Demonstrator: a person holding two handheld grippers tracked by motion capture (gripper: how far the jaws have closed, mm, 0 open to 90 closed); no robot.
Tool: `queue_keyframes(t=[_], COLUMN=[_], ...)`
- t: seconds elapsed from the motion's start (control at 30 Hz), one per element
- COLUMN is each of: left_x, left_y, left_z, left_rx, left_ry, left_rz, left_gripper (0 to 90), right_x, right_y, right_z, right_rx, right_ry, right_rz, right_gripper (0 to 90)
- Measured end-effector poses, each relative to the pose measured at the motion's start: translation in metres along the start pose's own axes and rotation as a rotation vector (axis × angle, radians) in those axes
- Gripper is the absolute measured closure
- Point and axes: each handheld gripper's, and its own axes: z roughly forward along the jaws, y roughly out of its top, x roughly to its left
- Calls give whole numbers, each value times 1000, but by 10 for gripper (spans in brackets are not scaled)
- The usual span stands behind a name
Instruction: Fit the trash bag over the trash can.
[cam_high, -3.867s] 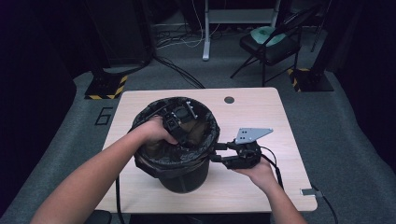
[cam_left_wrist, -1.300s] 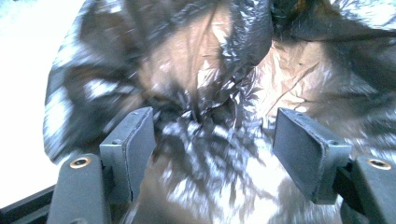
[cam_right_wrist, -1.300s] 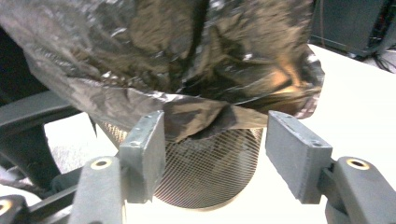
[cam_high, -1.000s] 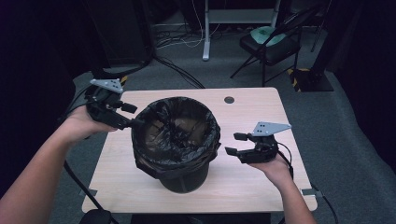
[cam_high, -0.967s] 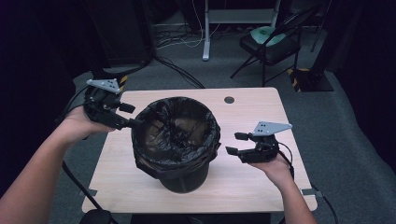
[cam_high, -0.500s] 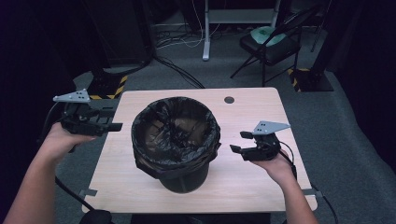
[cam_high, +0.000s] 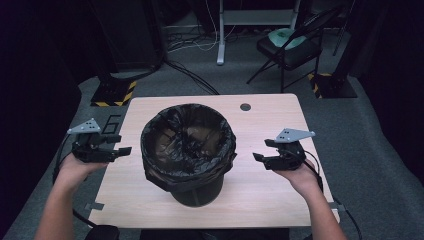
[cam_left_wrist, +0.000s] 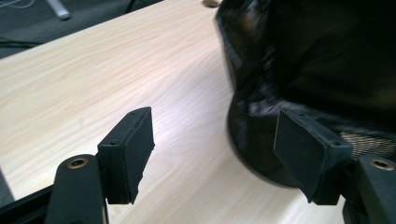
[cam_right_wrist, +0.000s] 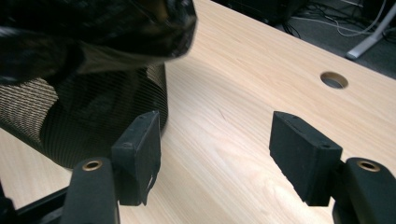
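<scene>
A folding chair (cam_high: 285, 47) with a pale green cushion (cam_high: 281, 36) is standing on the grey carpet beyond the table, cables (cam_high: 192, 45) are trailing across the floor near a white desk leg (cam_high: 220, 32), and yellow-black striped bases (cam_high: 114, 94) are sitting at both far corners

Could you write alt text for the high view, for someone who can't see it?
A black mesh bin lined with a black bag stands mid-table; a person's hands hold the left gripper and right gripper on either side of it, jaws open, both apart from it.
</scene>
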Motion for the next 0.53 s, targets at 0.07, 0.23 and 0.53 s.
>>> queue_keyframes(t=[0.07, 0.23, 0.53], left_x=[1, 3, 5], left_y=[-8, -24, -55], left_z=[6, 19, 38], left_rx=[8, 26, 36], left_ry=[8, 26, 32], left_rz=[-12, -23, -35], left_gripper=[279, 279, 275], right_x=[-3, -8, -17], right_y=[-5, -18, -41], right_z=[0, 4, 13], right_rx=[5, 12, 23], right_ry=[-9, -11, -30], right_rz=[17, 58, 96], right_gripper=[324, 324, 314])
